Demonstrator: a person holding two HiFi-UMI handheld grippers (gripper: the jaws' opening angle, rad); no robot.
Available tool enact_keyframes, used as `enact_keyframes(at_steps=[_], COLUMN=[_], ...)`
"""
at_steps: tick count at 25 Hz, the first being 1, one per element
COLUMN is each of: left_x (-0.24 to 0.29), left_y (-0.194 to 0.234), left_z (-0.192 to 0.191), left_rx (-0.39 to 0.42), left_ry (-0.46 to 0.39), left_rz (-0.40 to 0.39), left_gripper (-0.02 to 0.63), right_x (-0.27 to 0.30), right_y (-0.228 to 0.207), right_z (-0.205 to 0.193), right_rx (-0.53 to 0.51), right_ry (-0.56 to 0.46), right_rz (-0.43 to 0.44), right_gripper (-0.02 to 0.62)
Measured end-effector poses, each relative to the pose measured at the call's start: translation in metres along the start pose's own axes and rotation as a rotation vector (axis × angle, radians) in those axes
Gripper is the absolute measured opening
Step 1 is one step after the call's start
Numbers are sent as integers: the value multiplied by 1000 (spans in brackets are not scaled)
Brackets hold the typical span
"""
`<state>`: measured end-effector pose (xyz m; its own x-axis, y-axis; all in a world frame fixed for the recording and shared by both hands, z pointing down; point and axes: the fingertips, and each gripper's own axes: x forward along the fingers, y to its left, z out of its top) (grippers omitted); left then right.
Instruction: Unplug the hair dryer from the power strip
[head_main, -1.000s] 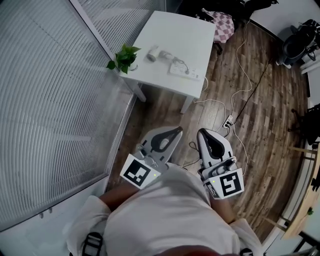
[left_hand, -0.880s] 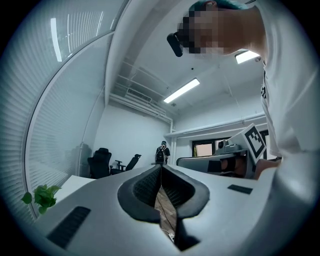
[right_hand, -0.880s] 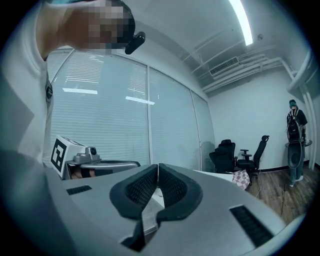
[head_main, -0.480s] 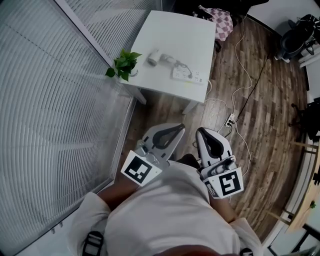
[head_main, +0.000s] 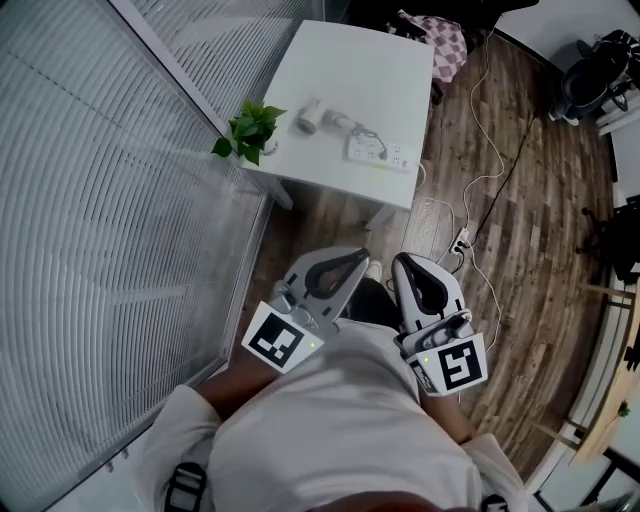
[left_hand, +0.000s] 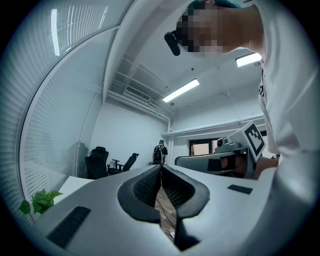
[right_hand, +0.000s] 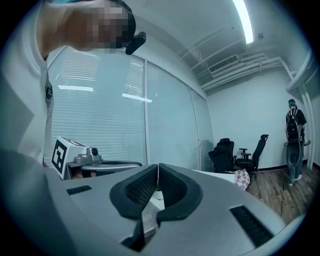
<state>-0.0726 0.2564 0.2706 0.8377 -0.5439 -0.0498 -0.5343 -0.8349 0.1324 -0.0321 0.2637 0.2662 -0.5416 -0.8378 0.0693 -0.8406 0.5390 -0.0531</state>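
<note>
In the head view a white hair dryer (head_main: 318, 118) lies on a white table (head_main: 360, 60), its cord running to a white power strip (head_main: 379, 151) near the table's front edge. Both grippers are held close to the person's body, well short of the table. The left gripper (head_main: 362, 259) and the right gripper (head_main: 400, 264) point level toward the table, side by side. In the left gripper view the left gripper (left_hand: 161, 168) has its pads together with nothing between them. The right gripper (right_hand: 157, 167) in its own view is likewise shut and empty.
A small potted plant (head_main: 247, 131) stands at the table's left front corner beside a glass wall with blinds (head_main: 110, 200). White cables and a second power strip (head_main: 458, 243) lie on the wooden floor. Office chairs (right_hand: 250, 152) and a standing person (right_hand: 295, 142) are farther off.
The view has shifted slightly over the first half second, the table sitting a little nearer and more to the left. Both grippers stay shut and side by side.
</note>
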Motion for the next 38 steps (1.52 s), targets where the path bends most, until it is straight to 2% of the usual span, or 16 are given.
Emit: enact_keyframes(at_steps=[15, 22, 31, 38], left_x=[23, 46, 86, 112], left_y=[15, 34, 51, 80], left_z=[-1, -16, -1, -6], left_rx=[2, -3, -2, -3], left_ry=[6, 14, 4, 13], left_rz=[13, 23, 34, 60], left_gripper=[32, 32, 32, 32], right_x=[13, 27, 48, 77], right_y=[-28, -56, -97, -124], right_z=[-3, -15, -7, -10], right_rx=[10, 14, 18, 23], right_ry=[1, 3, 15, 23], right_rz=[-5, -13, -8, 16], right_gripper=[34, 34, 34, 34])
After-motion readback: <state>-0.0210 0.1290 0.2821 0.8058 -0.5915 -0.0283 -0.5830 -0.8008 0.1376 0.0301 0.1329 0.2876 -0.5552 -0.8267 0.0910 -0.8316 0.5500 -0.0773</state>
